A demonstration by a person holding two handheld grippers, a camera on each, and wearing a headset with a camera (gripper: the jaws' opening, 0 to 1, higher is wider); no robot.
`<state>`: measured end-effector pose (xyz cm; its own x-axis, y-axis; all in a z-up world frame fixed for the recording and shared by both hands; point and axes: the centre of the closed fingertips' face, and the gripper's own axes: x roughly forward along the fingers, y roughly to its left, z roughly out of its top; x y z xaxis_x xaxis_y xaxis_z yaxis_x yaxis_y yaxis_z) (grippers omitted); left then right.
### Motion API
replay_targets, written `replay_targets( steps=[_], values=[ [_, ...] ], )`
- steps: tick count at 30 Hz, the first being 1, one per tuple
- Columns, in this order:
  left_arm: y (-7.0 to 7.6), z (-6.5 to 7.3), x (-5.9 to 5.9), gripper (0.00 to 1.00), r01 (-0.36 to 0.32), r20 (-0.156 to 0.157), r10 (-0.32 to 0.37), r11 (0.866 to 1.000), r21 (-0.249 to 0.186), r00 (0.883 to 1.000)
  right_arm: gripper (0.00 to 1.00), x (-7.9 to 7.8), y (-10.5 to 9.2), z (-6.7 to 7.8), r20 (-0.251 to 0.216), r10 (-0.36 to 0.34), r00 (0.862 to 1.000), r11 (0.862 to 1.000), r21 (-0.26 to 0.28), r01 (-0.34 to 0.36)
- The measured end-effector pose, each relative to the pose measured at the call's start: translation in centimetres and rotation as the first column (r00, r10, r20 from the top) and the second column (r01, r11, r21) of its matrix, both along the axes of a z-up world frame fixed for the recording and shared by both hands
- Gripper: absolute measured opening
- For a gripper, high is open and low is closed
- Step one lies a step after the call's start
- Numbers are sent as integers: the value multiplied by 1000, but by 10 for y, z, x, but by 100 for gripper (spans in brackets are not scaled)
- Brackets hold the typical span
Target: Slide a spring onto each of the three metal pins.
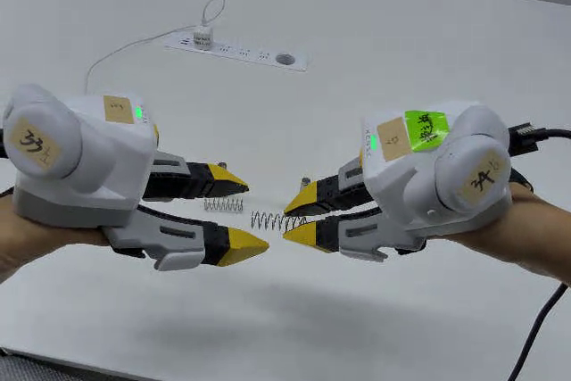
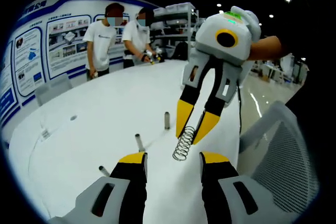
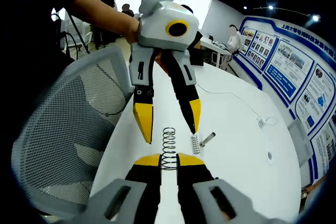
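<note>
As the right gripper (image 3: 169, 162) clamped the spring (image 3: 168, 142) at lower centre, the left gripper (image 2: 173, 157) gaped; coaxial alignment with a pin (image 2: 167, 120) seemed key.

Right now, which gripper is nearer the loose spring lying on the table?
Left. The open left gripper has a jaw tip right by the loose spring; the right gripper is farther off, shut on a second spring.

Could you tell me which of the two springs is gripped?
The nearer spring, pinched at one end in the right gripper; the farther spring lies free on the table.
</note>
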<state>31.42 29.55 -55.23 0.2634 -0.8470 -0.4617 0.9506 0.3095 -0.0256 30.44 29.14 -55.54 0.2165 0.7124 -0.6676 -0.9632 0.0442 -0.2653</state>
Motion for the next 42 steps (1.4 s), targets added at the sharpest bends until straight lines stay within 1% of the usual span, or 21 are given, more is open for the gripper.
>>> replay_targets(
  steps=[2,6,10,14,19,22,24,25,26,27,28,30,32,36,40,41,42],
  values=[
    [-1,0,-3,39,11,-4,-11,1000,-4,1000,11,-1,2,1,9,9,1000,1000,-4,-9],
    [-4,2,-8,33,31,-6,-32,999,-11,999,11,-6,7,2,10,41,999,999,-5,-41],
    [-4,3,-10,27,45,2,-45,999,-10,999,11,-6,7,0,22,55,998,998,-26,-54],
    [-3,3,-12,20,58,4,-58,998,-10,998,11,-8,8,1,23,63,998,998,-24,-62],
    [-4,2,-16,16,87,9,-87,996,0,996,11,-10,9,0,22,72,997,997,-27,-72],
    [-5,0,-19,14,111,28,-112,994,19,993,11,-12,10,1,17,78,997,997,-21,-78],
    [-5,-2,-20,13,126,48,-128,991,33,991,11,-12,10,0,15,83,996,996,-26,-83],
    [-5,-2,-21,13,143,78,-146,989,48,986,11,-13,10,0,14,83,996,996,-27,-82],
    [-5,-3,-22,12,155,88,-160,986,54,983,11,-13,10,0,13,84,996,996,-27,-84],
    [-6,-3,-23,12,162,90,-166,985,56,982,11,-14,10,0,11,87,996,996,-28,-86],
    [-6,-2,-23,11,166,103,-171,984,58,980,11,-14,10,0,14,89,996,996,-28,-88],
    [-5,0,-25,11,181,117,-187,982,58,975,11,-16,9,2,15,96,995,995,-21,-96],
    [-5,3,-24,11,183,147,-189,982,57,971,11,-15,9,4,22,90,996,996,-9,-90],
    [-7,5,-24,10,193,150,-199,980,53,968,11,-15,9,6,16,88,996,996,0,-88],
    [-8,5,-27,10,209,139,-213,977,44,967,12,-17,8,6,-4,78,997,997,16,-78],
    [-8,6,-28,10,211,133,-214,977,39,968,14,-16,8,5,-4,73,997,997,18,-73],
    [-8,6,-28,10,211,134,-215,977,39,967,16,-15,7,5,-3,69,998,997,18,-69]
  ],
)
